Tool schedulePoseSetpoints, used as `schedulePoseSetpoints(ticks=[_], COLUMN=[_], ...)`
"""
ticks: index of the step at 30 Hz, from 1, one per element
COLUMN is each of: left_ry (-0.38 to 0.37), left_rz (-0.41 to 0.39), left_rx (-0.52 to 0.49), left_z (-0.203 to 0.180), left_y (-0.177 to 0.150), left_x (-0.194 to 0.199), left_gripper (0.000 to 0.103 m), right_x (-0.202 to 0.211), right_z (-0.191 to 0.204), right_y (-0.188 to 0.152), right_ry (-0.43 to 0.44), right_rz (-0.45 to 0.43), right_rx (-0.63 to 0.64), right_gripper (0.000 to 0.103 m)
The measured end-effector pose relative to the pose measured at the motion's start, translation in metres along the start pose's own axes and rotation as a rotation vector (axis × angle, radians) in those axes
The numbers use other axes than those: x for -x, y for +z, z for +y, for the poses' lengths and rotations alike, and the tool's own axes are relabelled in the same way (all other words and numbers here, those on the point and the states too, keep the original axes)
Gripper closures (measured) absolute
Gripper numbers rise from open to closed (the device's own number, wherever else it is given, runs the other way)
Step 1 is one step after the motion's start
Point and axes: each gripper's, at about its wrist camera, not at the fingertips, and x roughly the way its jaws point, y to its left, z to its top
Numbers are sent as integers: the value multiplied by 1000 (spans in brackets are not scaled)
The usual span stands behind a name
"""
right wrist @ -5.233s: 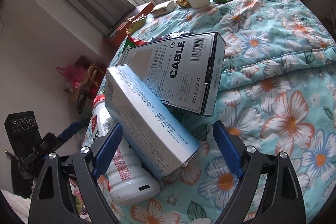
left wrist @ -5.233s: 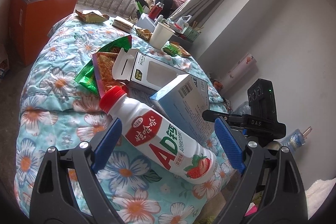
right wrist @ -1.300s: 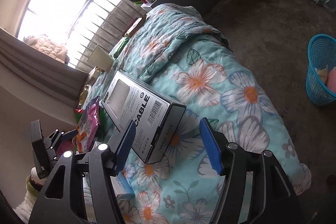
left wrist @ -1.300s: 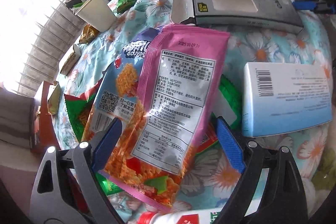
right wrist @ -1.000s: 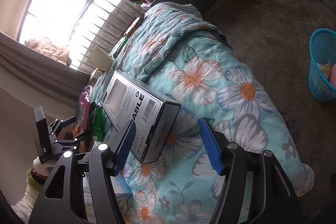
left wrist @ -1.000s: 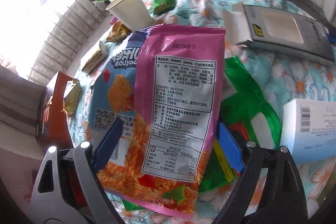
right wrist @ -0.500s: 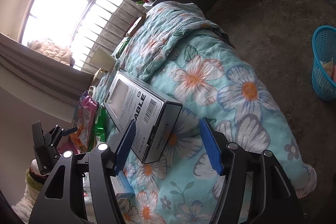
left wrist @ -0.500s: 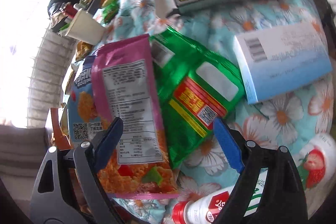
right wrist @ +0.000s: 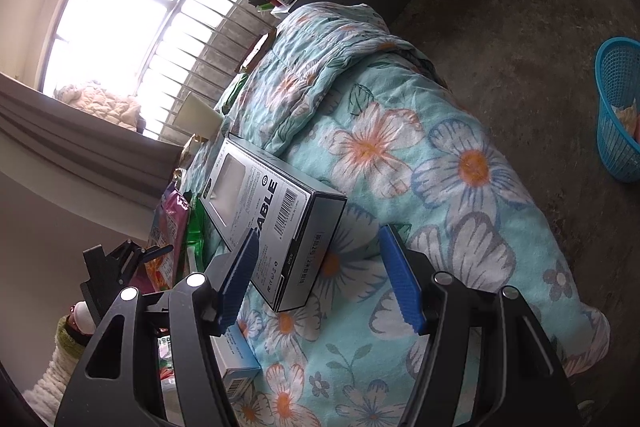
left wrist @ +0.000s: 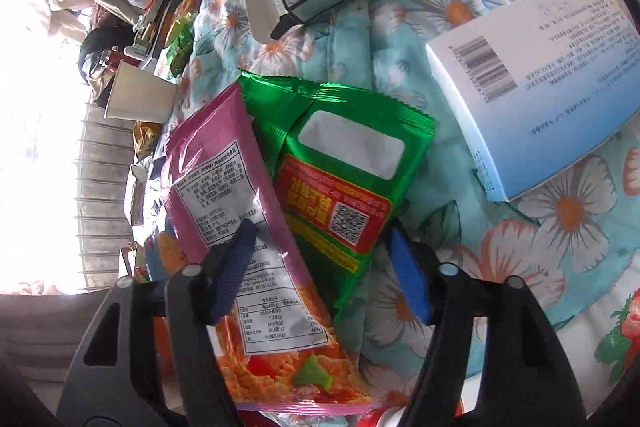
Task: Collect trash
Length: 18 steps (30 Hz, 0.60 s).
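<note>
Wrappers are the business just now: the left gripper has come down over the overlapping pink snack bag and green packet lying on the flowered bedspread, and its fingers have just been closing in, with the lower ends of both packets between them. I can't tell whether the pads are pressing yet; one blue pad lies over the pink bag, the other sits just beside the green packet's edge. To my eye this is the pickup step, and the next move calls for finishing the squeeze without the slick foil sliding out, then a carry to the blue basket on the floor, well apart from the bed.

The right gripper hovers with its fingers parted and nothing in them, just short of the grey cable box. A light-blue carton, a paper cup and a red-capped bottle also wait; the bottle lies close under the left gripper.
</note>
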Motion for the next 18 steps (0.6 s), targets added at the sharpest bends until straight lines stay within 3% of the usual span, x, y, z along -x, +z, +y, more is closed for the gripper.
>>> schedulePoseSetpoints(ticks=[6,9,14,18], left_ry=[-8,-8,-90,-128], left_rz=[-92,-171,-278,-318], left_rx=[176,331,620,760], left_z=[35,68,131,160], left_y=[0,-5,-25,-39], left_x=[10,24,40,41], left_gripper=[75,84,87,87], right_x=[0,0,1,1], right_z=[1,0,0,-2], right_y=[0,0,0,0], right_ry=[3,6,14,21], right_rz=[1,0,1,2], right_rx=[-1,-6,-8,-11], right_gripper=[41,41,41,41])
